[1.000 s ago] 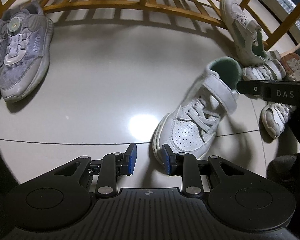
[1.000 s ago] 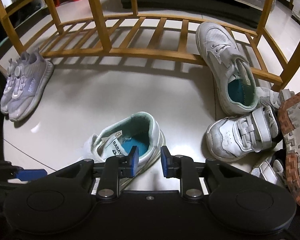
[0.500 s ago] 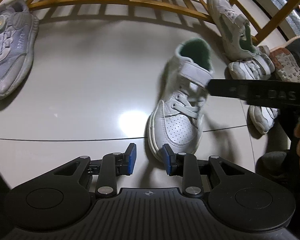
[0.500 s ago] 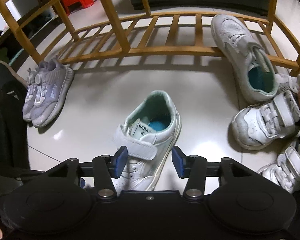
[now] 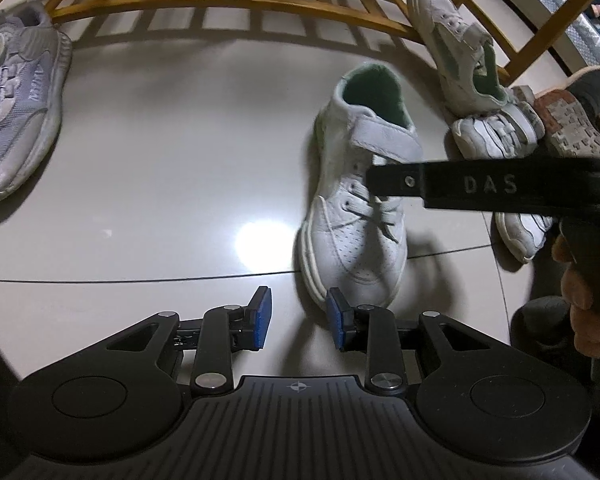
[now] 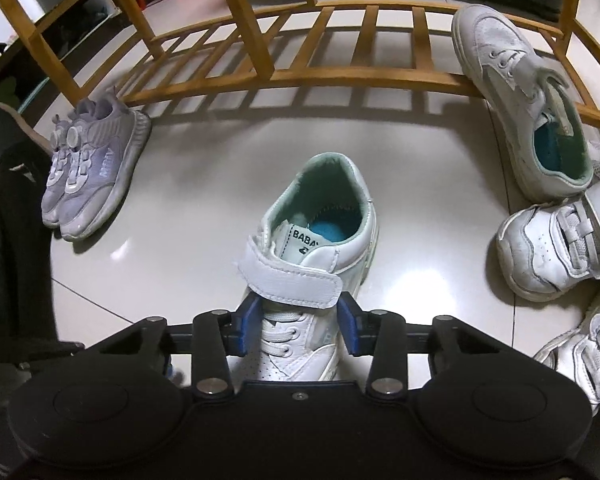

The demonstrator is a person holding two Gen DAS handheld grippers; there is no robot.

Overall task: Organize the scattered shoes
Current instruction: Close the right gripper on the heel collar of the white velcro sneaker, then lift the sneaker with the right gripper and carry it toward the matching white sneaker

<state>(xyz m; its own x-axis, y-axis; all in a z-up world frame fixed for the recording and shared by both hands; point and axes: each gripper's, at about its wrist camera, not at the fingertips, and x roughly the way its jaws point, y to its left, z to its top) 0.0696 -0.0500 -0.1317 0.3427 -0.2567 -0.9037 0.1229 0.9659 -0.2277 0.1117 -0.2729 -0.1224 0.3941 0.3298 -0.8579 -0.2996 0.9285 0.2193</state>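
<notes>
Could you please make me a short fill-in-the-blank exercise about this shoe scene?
The shoe rack is made of ___.
The left gripper holds ___.
The lilac sneakers stand at each view's ___ edge.
The white sneaker in the middle closes with laces and a ___.
Missing words: wood, nothing, left, strap.

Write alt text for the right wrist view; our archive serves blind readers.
The right tongs straddle the laced middle of a white strap-fastened sneaker with a teal lining, their blue pads having just been closing on its sides. A pair of lavender knit sneakers sits left, more white sneakers right, a slatted wooden rack behind.
</notes>
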